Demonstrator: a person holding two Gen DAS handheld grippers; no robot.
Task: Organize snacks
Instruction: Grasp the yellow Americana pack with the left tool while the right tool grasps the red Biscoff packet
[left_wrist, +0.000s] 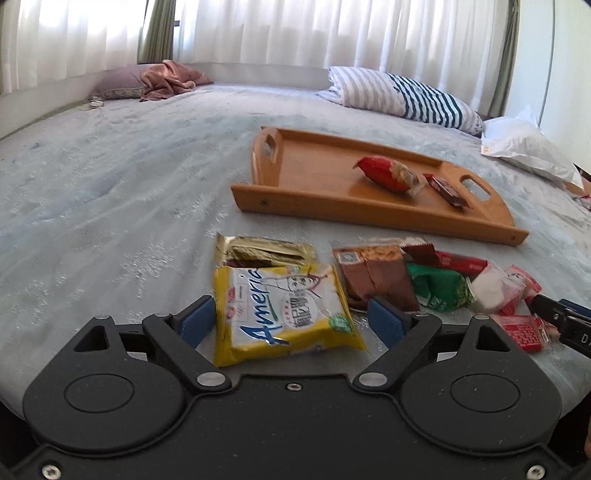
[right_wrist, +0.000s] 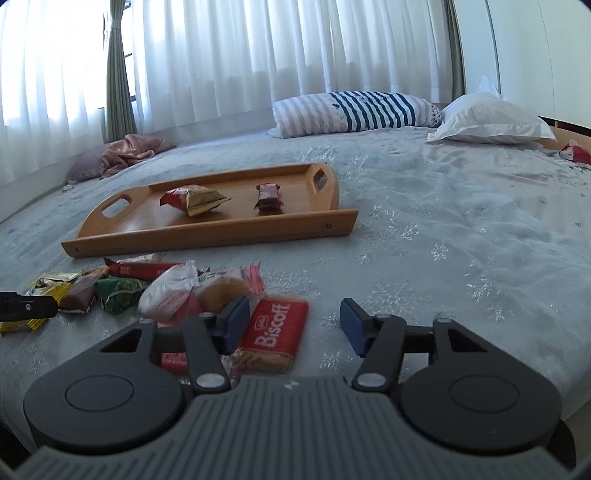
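Note:
A wooden tray (left_wrist: 295, 199) (right_wrist: 207, 236) lies on the bed and holds a red snack bag (left_wrist: 388, 173) (right_wrist: 192, 197) and a small dark red packet (left_wrist: 445, 190) (right_wrist: 269, 197). In front of it lies a pile of loose snacks. My left gripper (left_wrist: 291, 317) is open, its blue pads either side of a yellow packet (left_wrist: 284, 314). My right gripper (right_wrist: 295, 325) is open, with a red Biscoff packet (right_wrist: 275, 336) lying between its fingers, near the left pad. The right gripper's tip also shows in the left wrist view (left_wrist: 561, 321).
Brown (left_wrist: 373, 277), green (left_wrist: 439, 288), gold (left_wrist: 266, 251) and pink-white (left_wrist: 498, 288) packets lie in the pile. Striped pillow (right_wrist: 354, 110) and white pillow (right_wrist: 491, 122) at the bed's head. A pink cloth (left_wrist: 170, 79) lies far left. Grey bedspread (right_wrist: 461, 229) extends right.

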